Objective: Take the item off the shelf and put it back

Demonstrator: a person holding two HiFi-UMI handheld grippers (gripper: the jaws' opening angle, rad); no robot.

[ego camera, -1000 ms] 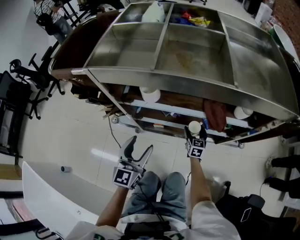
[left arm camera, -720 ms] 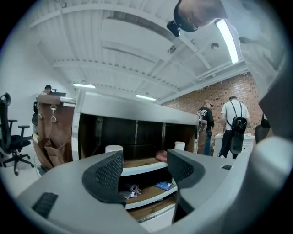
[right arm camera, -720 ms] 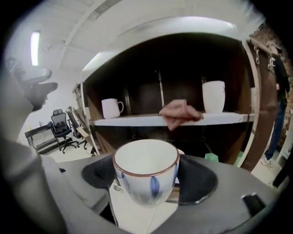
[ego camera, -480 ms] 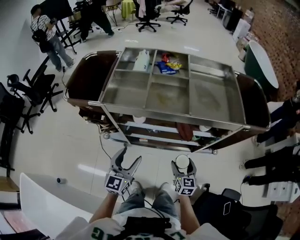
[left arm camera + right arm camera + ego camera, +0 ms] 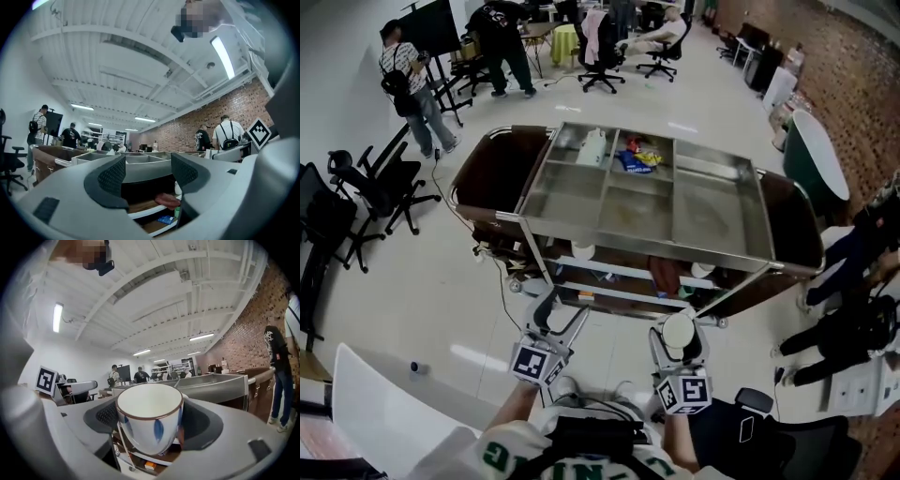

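Fingers (image 5: 105, 417) of the right gripper (image 5: 680, 339) pinch a white cup (image 5: 150, 420) with blue marks. It is upright, at five o'clock in the head view, clear of the cart (image 5: 712, 216) at its twelve. At seven o'clock, the left gripper (image 5: 563, 315) is spread wide, holding nothing.

The left gripper (image 5: 148, 174) points level with its jaws apart and nothing between them. Past them stands the steel-topped shelf cart (image 5: 93, 157), a reddish bundle (image 5: 168, 200) on its lower shelf. People stand at the far left (image 5: 38, 123) and by the brick wall (image 5: 228, 133).
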